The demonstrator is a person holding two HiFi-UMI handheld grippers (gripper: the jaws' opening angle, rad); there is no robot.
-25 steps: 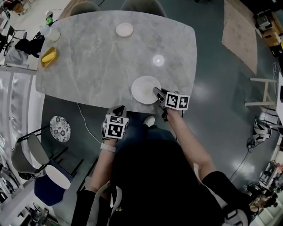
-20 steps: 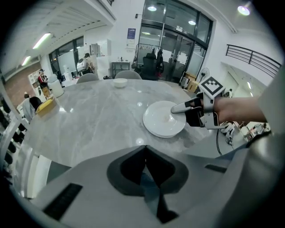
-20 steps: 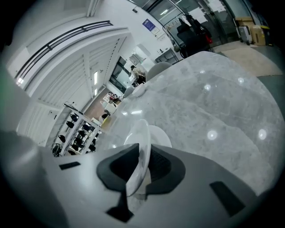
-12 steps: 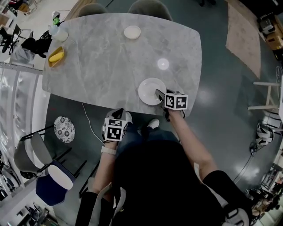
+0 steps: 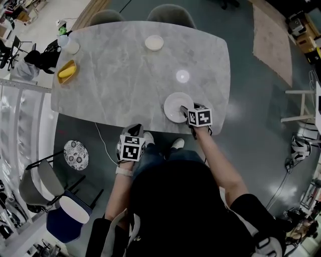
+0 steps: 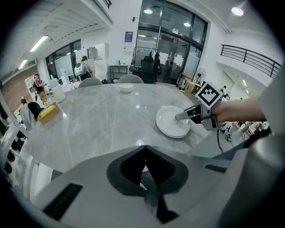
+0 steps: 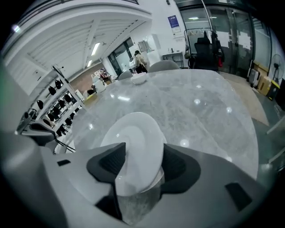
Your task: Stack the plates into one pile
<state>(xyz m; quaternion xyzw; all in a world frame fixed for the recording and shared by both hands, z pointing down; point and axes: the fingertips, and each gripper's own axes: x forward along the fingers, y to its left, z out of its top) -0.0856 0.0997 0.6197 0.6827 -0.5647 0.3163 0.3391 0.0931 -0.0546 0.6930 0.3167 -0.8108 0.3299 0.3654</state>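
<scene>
A white plate lies near the grey marble table's front edge and seems to rest on a second plate. My right gripper reaches over the front edge to it. In the right gripper view its jaws are opening around the near rim of the plate, and the right gripper does not press on it. A small white dish sits at the far side. My left gripper hangs before the table edge. In its own view the left gripper is shut and holds nothing.
A yellow dish and a white cup stand at the table's far left corner. Two chairs are tucked in on the far side. On the floor at left are a patterned round stool and a blue chair.
My right gripper has rolled at the plate's rim and its jaws have parted. The plate stays on the table. My left gripper has crept up toward the table's front edge.
</scene>
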